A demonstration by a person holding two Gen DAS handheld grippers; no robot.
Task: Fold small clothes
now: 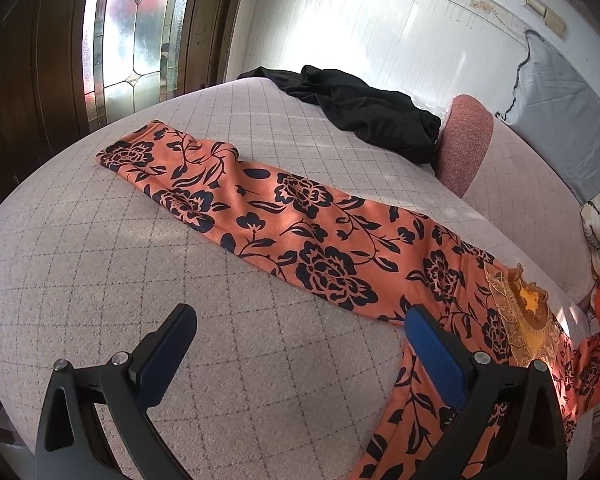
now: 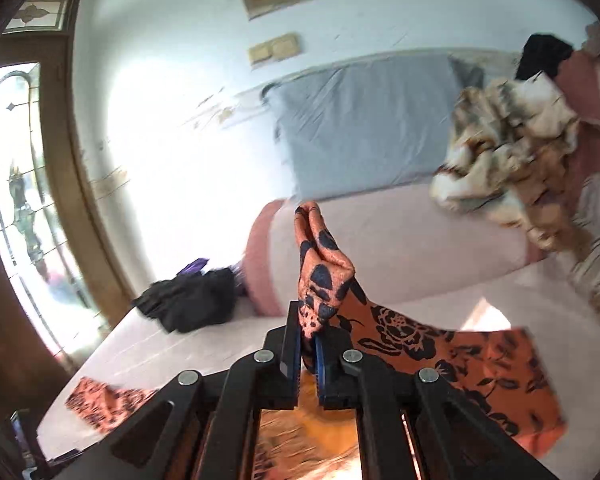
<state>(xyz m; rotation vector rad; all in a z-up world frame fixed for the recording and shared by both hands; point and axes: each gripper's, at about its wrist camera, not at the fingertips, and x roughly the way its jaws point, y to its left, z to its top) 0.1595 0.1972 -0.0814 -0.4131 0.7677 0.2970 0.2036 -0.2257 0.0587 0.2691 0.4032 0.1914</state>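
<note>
So, orange floral garment (image 1: 300, 236) stretched long across the quilted bed (image 1: 140, 280). Left gripper (image 1: 300, 344) hovering over it, jaws released. Right gripper (image 2: 308, 356) clenched on a bunched corner.

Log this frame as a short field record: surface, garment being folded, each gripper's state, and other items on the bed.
surface: bed with quilted cover
garment: orange floral pants, one leg laid flat along the bed
left gripper: open, above the cover, one finger over the garment edge
right gripper: shut on a bunched fold of the orange floral pants, lifted off the bed
other items: black garment, grey pillow, patterned cloth heap
</note>
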